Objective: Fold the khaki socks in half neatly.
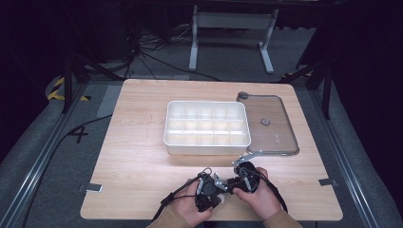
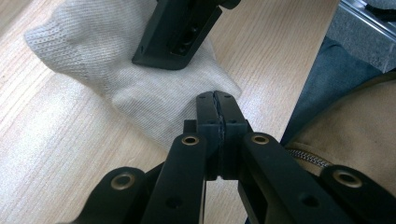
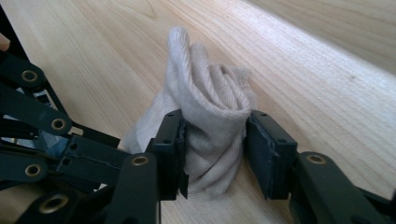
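My left claw [image 2: 216, 112] is clenched tight on a pinch of the cream knit sock [image 2: 130, 88], jaws fully together with the fabric edge caught at their tips. My right claw [image 3: 214, 140] straddles the bunched, twisted sock [image 3: 210, 112]: the left pad touches the fabric, the right pad sits just beside it, so it is not yet gripping. In the high view both claws meet at the near edge of the table [image 1: 142, 156], left claw [image 1: 206, 190] and right claw [image 1: 240, 178] close together, with the sock [image 1: 223, 198] barely visible between the hands. The white compartment tray [image 1: 207, 128] sits mid-table, well apart, and its clear lid [image 1: 271, 123] lies flat just beside the tray on the right.
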The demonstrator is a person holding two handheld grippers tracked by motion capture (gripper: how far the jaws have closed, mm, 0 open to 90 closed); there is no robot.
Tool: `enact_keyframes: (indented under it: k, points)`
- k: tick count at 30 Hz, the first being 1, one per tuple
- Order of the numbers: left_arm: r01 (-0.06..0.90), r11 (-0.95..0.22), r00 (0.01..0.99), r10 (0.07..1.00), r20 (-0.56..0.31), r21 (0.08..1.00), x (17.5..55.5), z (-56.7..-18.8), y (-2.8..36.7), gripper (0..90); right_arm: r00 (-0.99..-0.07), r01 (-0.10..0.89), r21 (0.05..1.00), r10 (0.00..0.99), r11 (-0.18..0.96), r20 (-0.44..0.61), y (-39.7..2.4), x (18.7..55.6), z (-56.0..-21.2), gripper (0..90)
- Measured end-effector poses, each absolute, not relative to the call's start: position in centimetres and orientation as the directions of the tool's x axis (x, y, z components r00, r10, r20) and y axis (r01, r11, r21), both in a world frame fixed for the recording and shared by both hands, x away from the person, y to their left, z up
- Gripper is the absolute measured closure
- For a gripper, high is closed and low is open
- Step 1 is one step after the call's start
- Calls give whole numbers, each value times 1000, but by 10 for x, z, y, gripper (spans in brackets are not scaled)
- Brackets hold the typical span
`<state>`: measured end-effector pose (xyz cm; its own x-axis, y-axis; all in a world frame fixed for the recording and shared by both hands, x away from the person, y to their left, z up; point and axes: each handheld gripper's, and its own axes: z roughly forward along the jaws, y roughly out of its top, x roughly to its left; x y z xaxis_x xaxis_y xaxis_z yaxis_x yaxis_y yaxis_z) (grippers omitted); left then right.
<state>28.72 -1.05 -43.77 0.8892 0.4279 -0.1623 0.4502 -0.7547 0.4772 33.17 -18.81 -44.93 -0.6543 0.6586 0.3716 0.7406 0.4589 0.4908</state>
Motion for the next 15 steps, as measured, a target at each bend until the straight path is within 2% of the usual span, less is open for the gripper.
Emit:
enact_keyframes:
  k: [3, 8, 15]
  points:
    - [449, -756, 890, 426, -162, 476, 287, -438, -10, 898, -651, 746, 484, 652, 457, 388, -188, 332, -450, 621]
    - [440, -759, 894, 421, -155, 479, 287, -437, -10, 898, -651, 755, 462, 614, 465, 445, -190, 338, -451, 705]
    - [439, -759, 895, 418, -157, 481, 286, -433, -8, 898, -658, 750, 462, 614, 474, 437, -189, 337, -449, 756]
